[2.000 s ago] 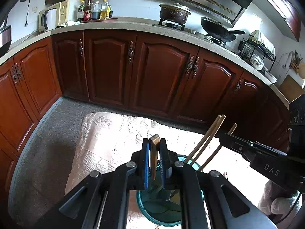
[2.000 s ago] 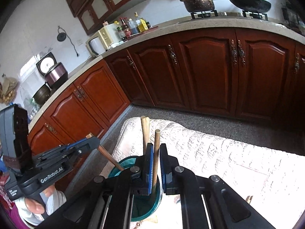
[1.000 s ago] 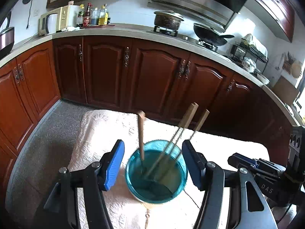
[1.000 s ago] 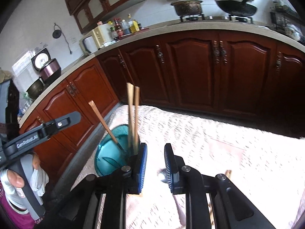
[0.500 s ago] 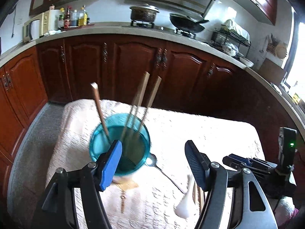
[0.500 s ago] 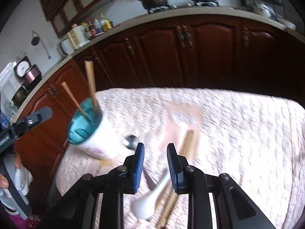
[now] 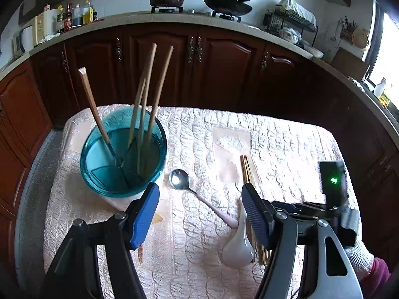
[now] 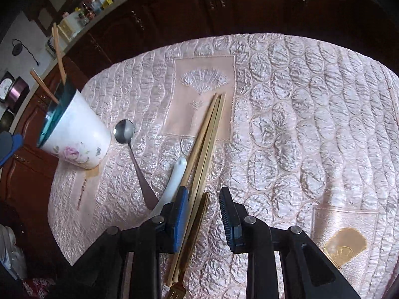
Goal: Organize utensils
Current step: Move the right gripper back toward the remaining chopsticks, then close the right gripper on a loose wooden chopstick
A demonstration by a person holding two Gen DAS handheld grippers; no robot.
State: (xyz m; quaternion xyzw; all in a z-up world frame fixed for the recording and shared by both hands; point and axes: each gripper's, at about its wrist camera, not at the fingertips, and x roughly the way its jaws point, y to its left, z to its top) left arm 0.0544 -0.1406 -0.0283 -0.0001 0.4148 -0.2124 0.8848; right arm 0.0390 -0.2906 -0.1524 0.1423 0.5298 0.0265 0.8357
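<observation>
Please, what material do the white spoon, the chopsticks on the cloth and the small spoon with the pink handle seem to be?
White spoon: probably glazed ceramic, since it is thick, glossy and white. Chopsticks: pale matte sticks, apparently wood or bamboo. Small spoon: its mirror-bright bowl looks like polished metal; the pink handle is dull, perhaps plastic or a coating.

My left gripper (image 7: 199,211) is a black plastic frame with round silver pivot screws and two flat blue finger pads (image 7: 143,211). My right gripper (image 8: 203,214) is built the same, its blue pads (image 8: 180,218) ribbed on the inner face. On its black body I see a small box with a green light (image 7: 333,180). I wear a white knitted glove (image 7: 359,254) and a dark red sleeve (image 7: 377,271).
</observation>
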